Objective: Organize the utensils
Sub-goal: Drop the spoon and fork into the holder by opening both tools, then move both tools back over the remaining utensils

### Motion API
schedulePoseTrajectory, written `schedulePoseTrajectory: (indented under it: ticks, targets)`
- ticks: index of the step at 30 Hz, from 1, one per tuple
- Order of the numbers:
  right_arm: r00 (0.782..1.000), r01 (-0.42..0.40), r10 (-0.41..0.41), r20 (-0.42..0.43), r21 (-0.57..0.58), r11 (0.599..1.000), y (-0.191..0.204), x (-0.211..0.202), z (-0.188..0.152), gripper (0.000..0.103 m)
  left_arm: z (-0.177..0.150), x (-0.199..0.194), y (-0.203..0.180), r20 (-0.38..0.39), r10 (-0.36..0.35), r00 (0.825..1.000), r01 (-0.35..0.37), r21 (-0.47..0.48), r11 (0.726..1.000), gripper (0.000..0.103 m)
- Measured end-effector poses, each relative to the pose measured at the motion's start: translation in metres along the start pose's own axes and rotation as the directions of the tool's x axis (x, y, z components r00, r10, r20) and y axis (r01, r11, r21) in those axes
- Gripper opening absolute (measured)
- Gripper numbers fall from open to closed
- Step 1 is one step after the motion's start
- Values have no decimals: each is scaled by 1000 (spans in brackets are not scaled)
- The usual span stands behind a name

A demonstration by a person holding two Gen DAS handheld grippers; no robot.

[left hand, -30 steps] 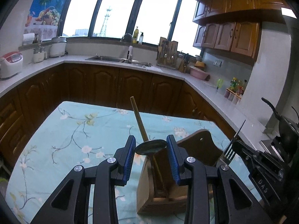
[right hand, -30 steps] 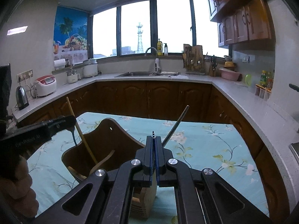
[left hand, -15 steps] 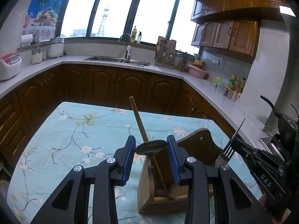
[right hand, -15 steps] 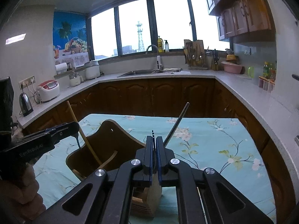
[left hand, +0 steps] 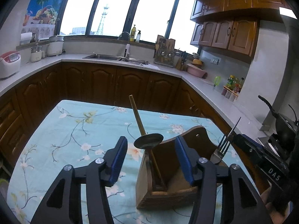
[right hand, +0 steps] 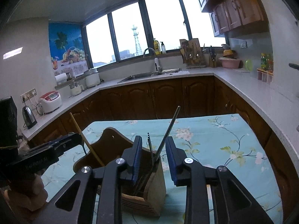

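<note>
**A:** Where is the holder relative to my jaws?

**B:** From my left wrist view, the brown wooden utensil holder (left hand: 169, 175) stands on the table with the pale blue floral cloth (left hand: 78, 128), just ahead of my left gripper (left hand: 152, 160). Its blue-padded jaws are spread wide with nothing between them. A metal ladle-like spoon (left hand: 149, 143) and a wooden stick (left hand: 138, 117) lean out of the holder.

**A:** And the right side?

**B:** My right gripper (right hand: 153, 158) has its jaws apart too. A slim metal utensil handle (right hand: 169, 130) and a metal fork (right hand: 150, 145) rise between them untouched, standing in the holder's right compartment.

**A:** Any writing?

**B:** White letters "DAS" on the right gripper's body in the left view; the print on the left gripper's body in the right view is too blurred to read
</note>
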State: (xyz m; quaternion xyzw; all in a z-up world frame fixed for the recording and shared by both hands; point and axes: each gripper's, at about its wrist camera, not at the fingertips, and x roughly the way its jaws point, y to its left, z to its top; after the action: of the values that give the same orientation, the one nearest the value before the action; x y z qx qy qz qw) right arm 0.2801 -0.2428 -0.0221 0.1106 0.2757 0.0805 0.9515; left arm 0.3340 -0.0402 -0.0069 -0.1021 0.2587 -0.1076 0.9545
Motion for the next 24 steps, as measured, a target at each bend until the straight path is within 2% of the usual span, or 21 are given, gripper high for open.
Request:
schedulePoseTrajectory:
  ticks: [6, 8, 10, 24]
  targets:
    - [999, -22, 21, 27, 39, 999, -5, -17, 1, 47, -8, -20, 7, 11, 12, 1000, -12, -19, 1000, 68]
    - [999, -29, 26, 36, 61, 998, -8, -23, 0, 63, -14, -27, 12, 9, 23, 1000, -23, -29, 999, 78]
    - [998, -34, 31, 47, 82, 996, -10, -30, -3, 71, -22, -36, 17, -2, 22, 1000, -22, -45, 999, 79]
    - [999, -30, 27, 16, 180, 983, -16, -72, -38, 72, -57, -100, 40, -80, 66, 995, -76, -126, 989, 79]
